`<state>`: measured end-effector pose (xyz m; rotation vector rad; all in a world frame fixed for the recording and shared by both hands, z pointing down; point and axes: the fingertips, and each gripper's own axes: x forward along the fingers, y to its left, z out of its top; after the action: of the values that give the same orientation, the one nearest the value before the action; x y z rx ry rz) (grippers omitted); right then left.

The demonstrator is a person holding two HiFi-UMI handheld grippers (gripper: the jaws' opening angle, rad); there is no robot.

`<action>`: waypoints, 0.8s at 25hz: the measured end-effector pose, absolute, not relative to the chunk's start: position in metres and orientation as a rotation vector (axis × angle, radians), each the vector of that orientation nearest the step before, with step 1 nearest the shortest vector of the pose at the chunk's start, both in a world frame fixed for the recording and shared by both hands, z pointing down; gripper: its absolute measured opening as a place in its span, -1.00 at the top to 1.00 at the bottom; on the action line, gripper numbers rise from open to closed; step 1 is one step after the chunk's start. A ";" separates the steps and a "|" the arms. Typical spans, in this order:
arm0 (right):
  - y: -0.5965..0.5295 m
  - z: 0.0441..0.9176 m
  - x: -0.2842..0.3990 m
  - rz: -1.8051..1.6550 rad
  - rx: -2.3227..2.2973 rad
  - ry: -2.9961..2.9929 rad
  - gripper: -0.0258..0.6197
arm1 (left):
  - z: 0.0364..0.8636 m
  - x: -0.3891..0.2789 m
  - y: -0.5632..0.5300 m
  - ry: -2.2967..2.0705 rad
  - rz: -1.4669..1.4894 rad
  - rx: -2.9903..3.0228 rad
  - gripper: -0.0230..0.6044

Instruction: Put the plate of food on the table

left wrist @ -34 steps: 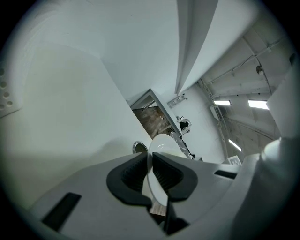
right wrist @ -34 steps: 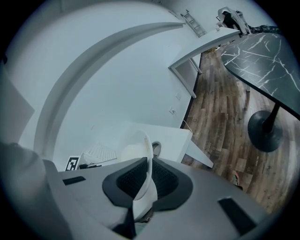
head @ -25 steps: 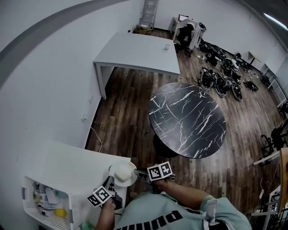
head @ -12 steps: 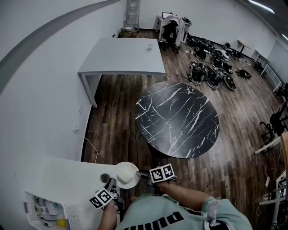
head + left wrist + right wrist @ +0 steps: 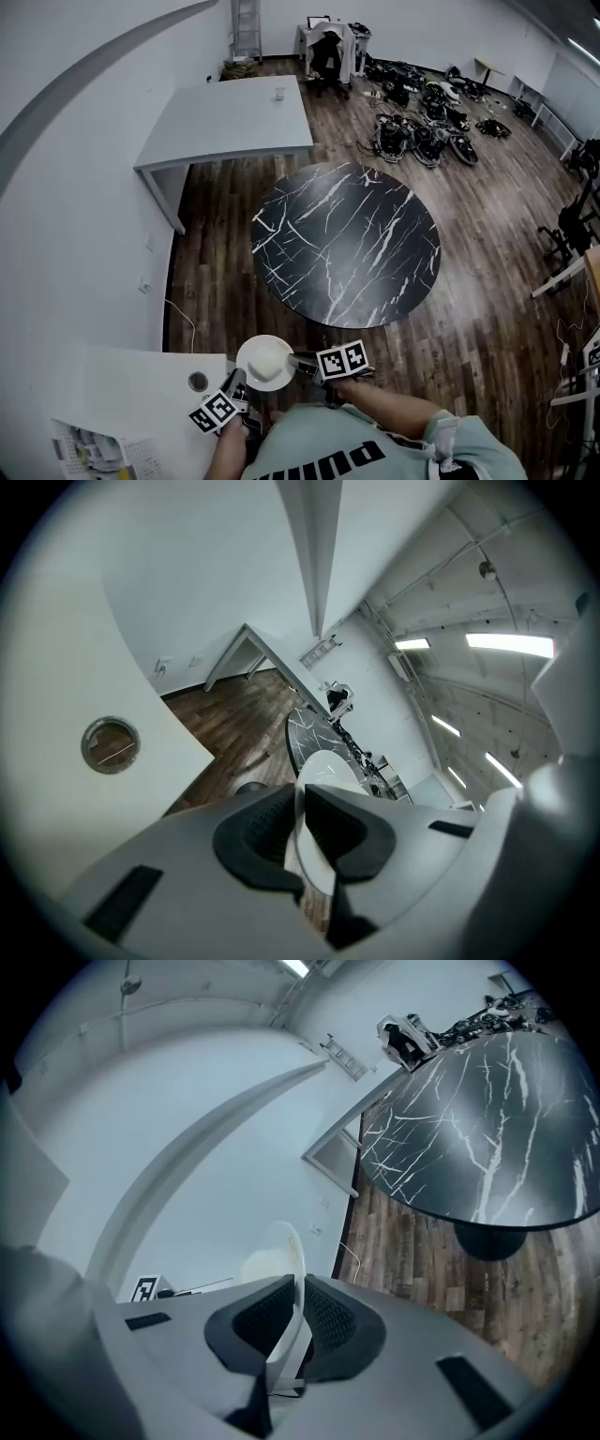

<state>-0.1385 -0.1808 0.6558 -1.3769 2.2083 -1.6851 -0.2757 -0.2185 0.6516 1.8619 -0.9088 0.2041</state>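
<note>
A white plate [image 5: 265,362] with a pale mound of food hangs in the air between both grippers, just off the corner of the white counter [image 5: 122,394]. My left gripper [image 5: 236,380] is shut on the plate's near-left rim [image 5: 323,771], which shows edge-on between its pads. My right gripper [image 5: 298,361] is shut on the right rim [image 5: 287,1246]. The round black marble table [image 5: 347,244] stands ahead of the plate, across a strip of wooden floor. In the right gripper view the marble table [image 5: 487,1129] fills the upper right.
The white counter has a round cable hole [image 5: 197,381] near its corner. A grey rectangular table [image 5: 225,112] stands against the left wall beyond the marble one. Equipment [image 5: 427,131] lies piled on the floor at the far right. A white basket [image 5: 89,455] shows at the bottom left.
Both grippers have carried the plate off the white counter's corner towards the round marble table. The table now sits nearer and more central; the basket has slid almost out of view.
</note>
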 end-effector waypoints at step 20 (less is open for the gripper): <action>-0.127 0.649 0.031 -1.575 -1.449 2.024 0.80 | 0.634 -0.098 -0.186 -0.785 0.341 1.992 0.80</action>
<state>0.0310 -0.1272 0.6487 -1.4493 2.0238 -1.5748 -0.0976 -0.1864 0.6341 1.9922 -0.7853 0.3406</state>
